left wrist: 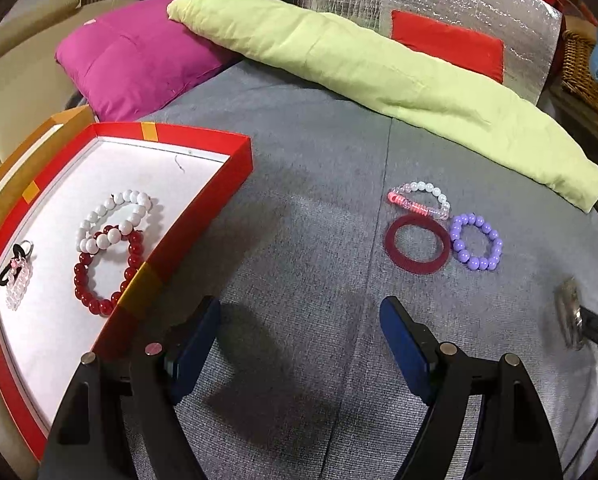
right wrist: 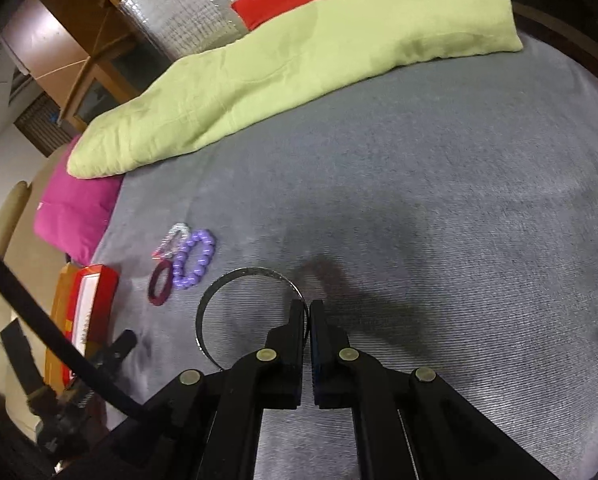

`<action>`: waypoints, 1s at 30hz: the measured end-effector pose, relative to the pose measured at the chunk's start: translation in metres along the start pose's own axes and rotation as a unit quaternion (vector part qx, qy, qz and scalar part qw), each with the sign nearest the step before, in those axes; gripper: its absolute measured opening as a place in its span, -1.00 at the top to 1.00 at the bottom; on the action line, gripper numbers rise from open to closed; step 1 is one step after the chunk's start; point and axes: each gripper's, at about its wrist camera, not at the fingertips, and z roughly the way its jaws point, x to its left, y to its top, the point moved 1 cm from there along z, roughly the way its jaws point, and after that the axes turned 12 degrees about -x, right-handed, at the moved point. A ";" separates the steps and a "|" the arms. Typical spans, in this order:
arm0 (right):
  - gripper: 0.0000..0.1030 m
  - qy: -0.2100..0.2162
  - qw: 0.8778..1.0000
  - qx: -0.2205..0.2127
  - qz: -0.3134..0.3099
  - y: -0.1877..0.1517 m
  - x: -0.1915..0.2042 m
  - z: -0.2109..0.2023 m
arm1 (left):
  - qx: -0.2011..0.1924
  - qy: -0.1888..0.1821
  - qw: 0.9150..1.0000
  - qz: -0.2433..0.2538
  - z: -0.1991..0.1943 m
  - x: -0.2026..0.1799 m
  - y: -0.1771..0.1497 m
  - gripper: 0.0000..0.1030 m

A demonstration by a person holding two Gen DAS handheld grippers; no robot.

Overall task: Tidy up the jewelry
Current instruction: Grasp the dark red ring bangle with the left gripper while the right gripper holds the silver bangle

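A red-rimmed box [left wrist: 241, 160] with a white floor lies at the left and holds a white bead bracelet [left wrist: 115, 220], a dark red bead bracelet [left wrist: 107, 272] and a pink bracelet with a black tie [left wrist: 17, 276]. On the grey cloth lie a clear-and-pink bracelet [left wrist: 419, 200], a dark red ring bangle [left wrist: 416, 249] and a purple bead bracelet [left wrist: 476, 241]. My left gripper [left wrist: 299, 320] is open and empty above the cloth. My right gripper [right wrist: 309, 308] is shut on a silver bangle [right wrist: 235, 280], held above the cloth; it shows blurred in the left wrist view [left wrist: 571, 320].
A long green cushion [left wrist: 379, 80] and a magenta pillow [left wrist: 139, 60] lie at the back of the grey cloth [left wrist: 299, 200]. A wicker basket [left wrist: 591, 72] stands at far right. The three loose pieces also show in the right wrist view, with the purple bracelet [right wrist: 195, 258].
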 end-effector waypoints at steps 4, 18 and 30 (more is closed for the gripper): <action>0.94 0.007 1.000 -0.003 0.008 0.002 -0.001 -0.003 | -0.012 0.007 1.000 -0.001 -0.003 0.002 0.002 -0.59; 0.94 0.016 1.000 -0.012 0.010 0.006 -0.002 -0.005 | -0.013 -0.028 0.999 0.038 -0.007 -0.026 0.016 -0.59; 0.94 0.023 0.999 -0.026 0.022 0.011 -0.007 -0.012 | 0.024 -0.072 0.997 0.034 0.015 -0.042 0.038 -0.59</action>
